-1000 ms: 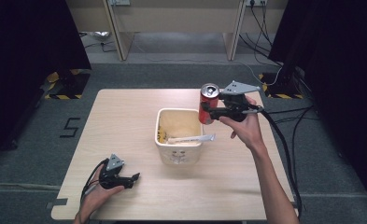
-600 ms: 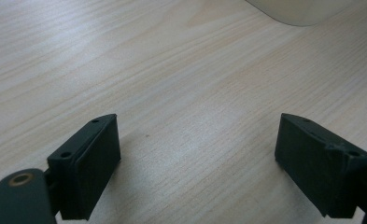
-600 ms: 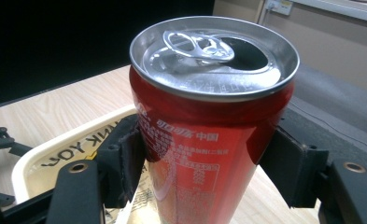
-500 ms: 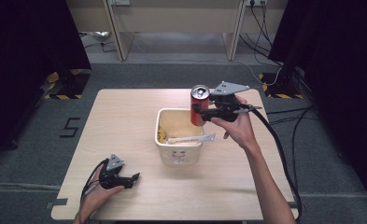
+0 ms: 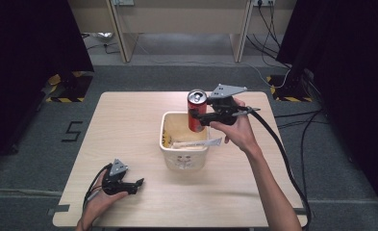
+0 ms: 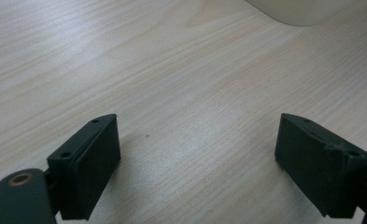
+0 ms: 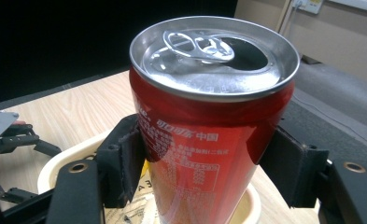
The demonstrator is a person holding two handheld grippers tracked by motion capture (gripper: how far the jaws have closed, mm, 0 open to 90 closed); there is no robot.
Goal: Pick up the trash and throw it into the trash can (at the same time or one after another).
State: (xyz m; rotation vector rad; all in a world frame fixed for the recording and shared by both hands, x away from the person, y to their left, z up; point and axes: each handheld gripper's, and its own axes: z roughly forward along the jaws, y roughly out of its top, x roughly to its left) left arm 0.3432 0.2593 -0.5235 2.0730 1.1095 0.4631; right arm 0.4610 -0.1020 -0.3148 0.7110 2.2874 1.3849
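Note:
A red drink can with an opened top hangs upright over the far right part of a cream plastic bin. My right gripper is shut on its sides. In the right gripper view both pads press the can at mid-height, and the bin's rim lies below. My left gripper rests on the table near the front left, open, with bare wood between its jaws.
A white paper packet lies inside the bin. The wooden table is bare to the left of the bin. A black cable trails from the right gripper off the table's right edge. The bin's base shows ahead of the left gripper.
The right hand has carried the can to the left, from beyond the bin's far right corner to a place over the bin. The left gripper has stayed still.

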